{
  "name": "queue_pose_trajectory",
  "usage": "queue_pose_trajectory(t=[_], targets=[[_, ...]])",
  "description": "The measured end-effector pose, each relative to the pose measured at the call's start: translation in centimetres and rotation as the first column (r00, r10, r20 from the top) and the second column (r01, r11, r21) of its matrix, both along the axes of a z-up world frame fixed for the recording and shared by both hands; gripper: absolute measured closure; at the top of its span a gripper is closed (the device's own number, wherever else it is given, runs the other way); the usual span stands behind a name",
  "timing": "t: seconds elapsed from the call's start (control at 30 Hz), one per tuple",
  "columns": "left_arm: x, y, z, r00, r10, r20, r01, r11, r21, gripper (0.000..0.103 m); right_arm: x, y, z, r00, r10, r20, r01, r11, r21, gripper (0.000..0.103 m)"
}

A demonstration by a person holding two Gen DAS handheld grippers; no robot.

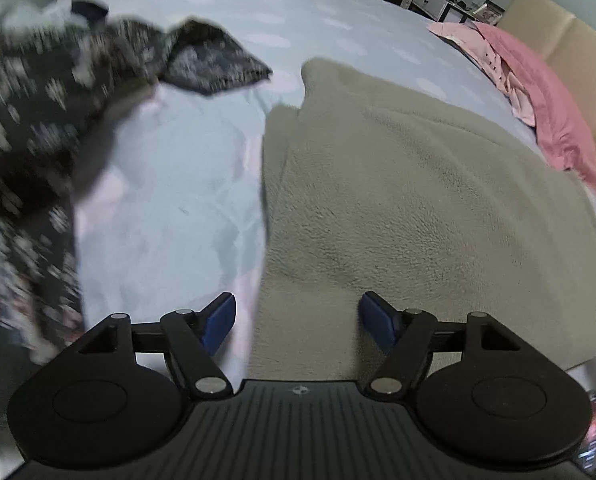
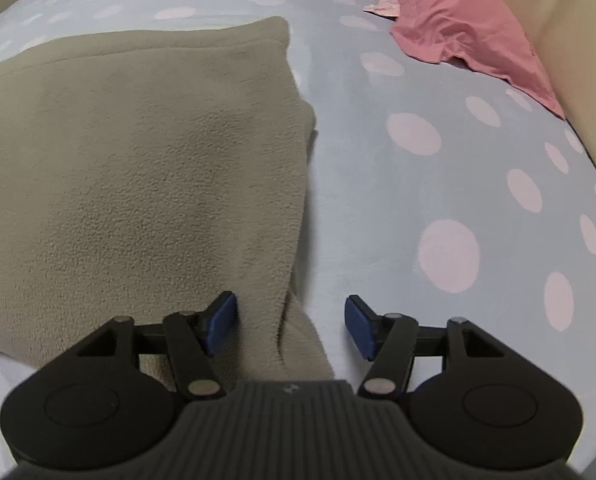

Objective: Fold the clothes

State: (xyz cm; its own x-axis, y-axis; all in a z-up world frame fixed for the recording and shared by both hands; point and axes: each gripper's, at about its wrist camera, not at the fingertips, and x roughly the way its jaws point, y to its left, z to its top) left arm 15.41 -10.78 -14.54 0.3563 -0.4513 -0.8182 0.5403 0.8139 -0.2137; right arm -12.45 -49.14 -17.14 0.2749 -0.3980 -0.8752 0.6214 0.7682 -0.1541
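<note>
The folded olive-grey fleece garment [image 2: 138,168] lies flat on the pale blue polka-dot bedsheet [image 2: 437,200], its long axis running away from me toward the far edge. My left gripper [image 1: 298,322] and right gripper [image 2: 290,326] hover spread, empty, over its near corners. A dark floral garment [image 1: 30,120] blurs leftward.

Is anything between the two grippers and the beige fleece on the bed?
Nothing visible. The open left gripper sits over the fleece's near left edge; the open right gripper straddles its near right edge. The dark patterned garment lies off to the left.
</note>
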Motion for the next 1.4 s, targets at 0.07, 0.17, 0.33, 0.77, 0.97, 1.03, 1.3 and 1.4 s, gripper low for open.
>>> queue_pose_trajectory(t=[0.07, 0.17, 0.33, 0.77, 0.97, 1.03, 1.3, 1.4], targets=[[-0.4, 0.5, 0.8, 1.0, 0.012, 0.026, -0.012, 1.0, 0.004, 0.038, -0.3, 0.1, 0.7, 1.0, -0.024, -0.012, 0.024, 1.0, -0.017, 0.041], [-1.0, 1.2, 1.9, 0.998, 0.029, 0.064, -0.03, 1.0, 0.01, 0.038, -1.1, 0.5, 2.0, 0.997, -0.072, -0.003, 0.072, 0.997, -0.041, 0.041], [-1.3, 3.3, 2.7, 0.997, 0.075, -0.01, -0.076, 0.995, -0.07, 0.038, -2.8, 1.6, 3.8, 0.991, -0.133, 0.014, 0.134, 0.988, -0.081, 0.041], [-2.2, 5.1, 4.2, 0.989, 0.118, -0.088, -0.132, 0.975, -0.179, 0.038, -9.8, 3.3, 7.6, 0.919, -0.346, 0.19, 0.337, 0.938, 0.079, 0.039], [-1.1, 5.1, 4.8, 0.99, 0.127, -0.059, -0.137, 0.964, -0.229, 0.038, -9.8, 3.9, 9.1, 0.911, -0.324, 0.256, 0.311, 0.946, 0.09, 0.03], [-0.5, 5.1, 4.7, 0.991, 0.124, -0.057, -0.135, 0.96, -0.246, 0.038, -9.3, 3.7, 8.7, 0.911, -0.309, 0.275, 0.294, 0.951, 0.095, 0.029], [3.6, 3.7, 2.2, 0.992, 0.086, -0.093, -0.109, 0.955, -0.277, 0.036, -7.7, 1.1, 6.6, 0.916, -0.3, 0.265, 0.276, 0.953, 0.124, 0.029], [5.4, 3.2, 0.7, 0.99, 0.086, -0.113, -0.116, 0.95, -0.29, 0.036, -6.9, 0.2, 6.4, 0.916, -0.301, 0.266, 0.275, 0.953, 0.13, 0.029]])
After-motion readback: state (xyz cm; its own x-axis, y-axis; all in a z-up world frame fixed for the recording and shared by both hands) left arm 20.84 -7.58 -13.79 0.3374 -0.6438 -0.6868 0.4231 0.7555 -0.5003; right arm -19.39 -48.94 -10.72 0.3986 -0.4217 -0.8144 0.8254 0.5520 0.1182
